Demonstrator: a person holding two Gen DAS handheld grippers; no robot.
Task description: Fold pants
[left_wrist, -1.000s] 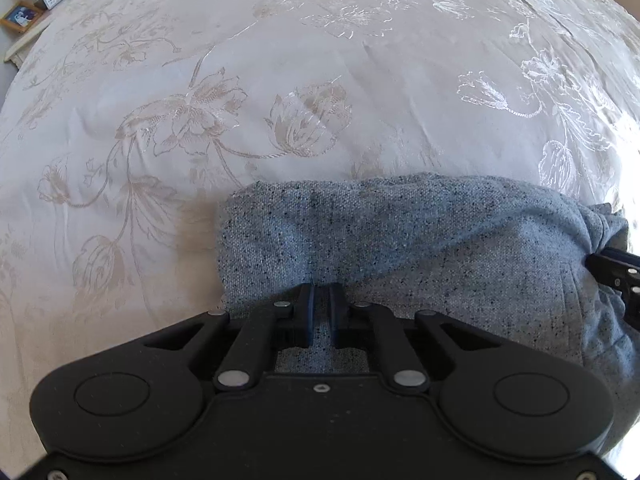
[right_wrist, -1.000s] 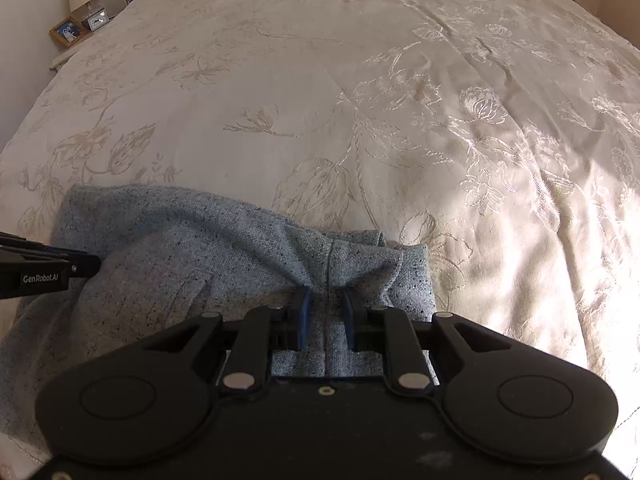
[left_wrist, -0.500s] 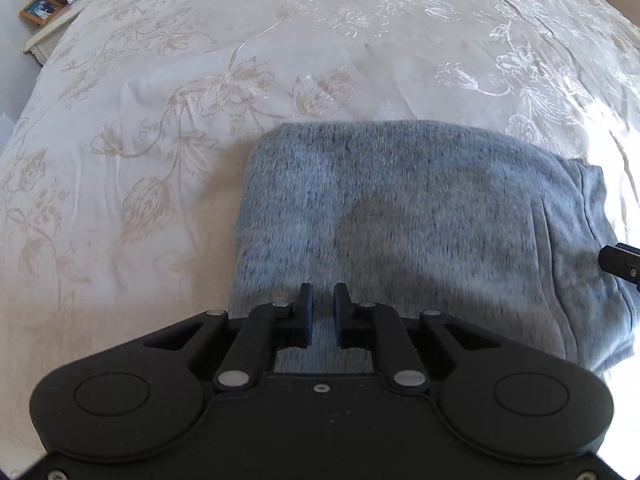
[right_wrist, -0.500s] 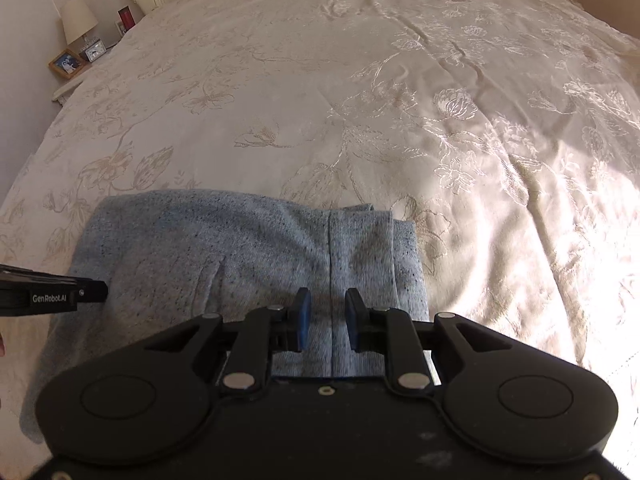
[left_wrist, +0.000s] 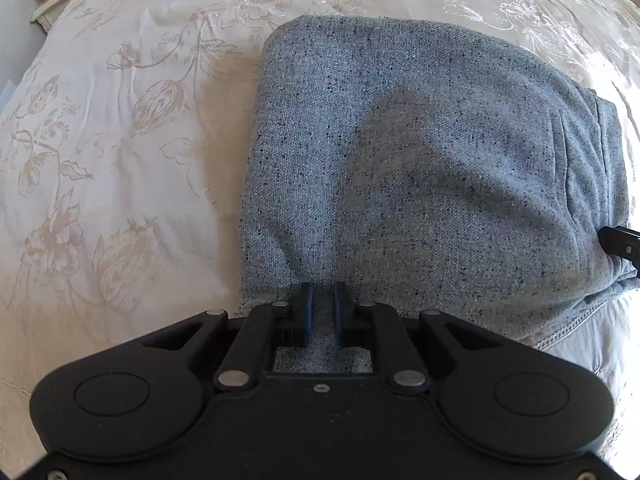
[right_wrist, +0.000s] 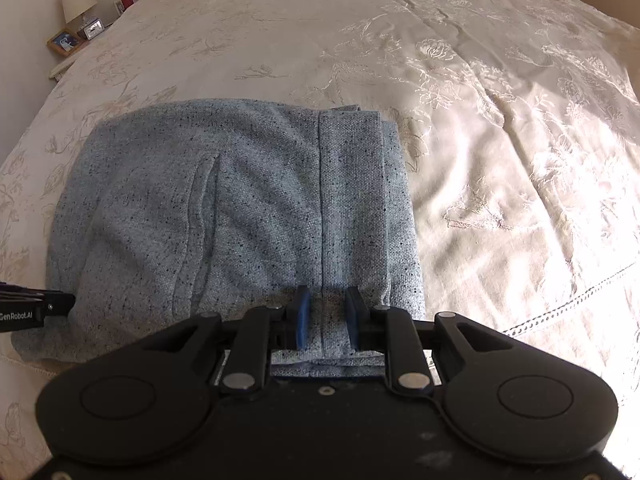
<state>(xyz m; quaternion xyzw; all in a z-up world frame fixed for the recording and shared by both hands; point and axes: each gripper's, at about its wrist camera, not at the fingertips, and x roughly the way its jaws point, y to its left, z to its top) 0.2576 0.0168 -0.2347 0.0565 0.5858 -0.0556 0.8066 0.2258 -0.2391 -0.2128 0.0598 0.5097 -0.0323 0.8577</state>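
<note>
Pants (left_wrist: 420,152): grey-blue flecked knit, folded into a compact rectangle several layers thick, lying flat on the bed (left_wrist: 120,120) near its front edge. A straight seam runs front to back near the right side; a pocket slit shows left of centre in the right view. Long axis runs left to right across the bed, between my two grippers. My left gripper (left_wrist: 321,308) sits low at the near left edge, fingers narrowly parted with cloth between them; whether they pinch it I cannot tell. My right gripper (right_wrist: 327,312) sits low at the near right edge, fingers parted astride the seam, no visible pinch.
</note>
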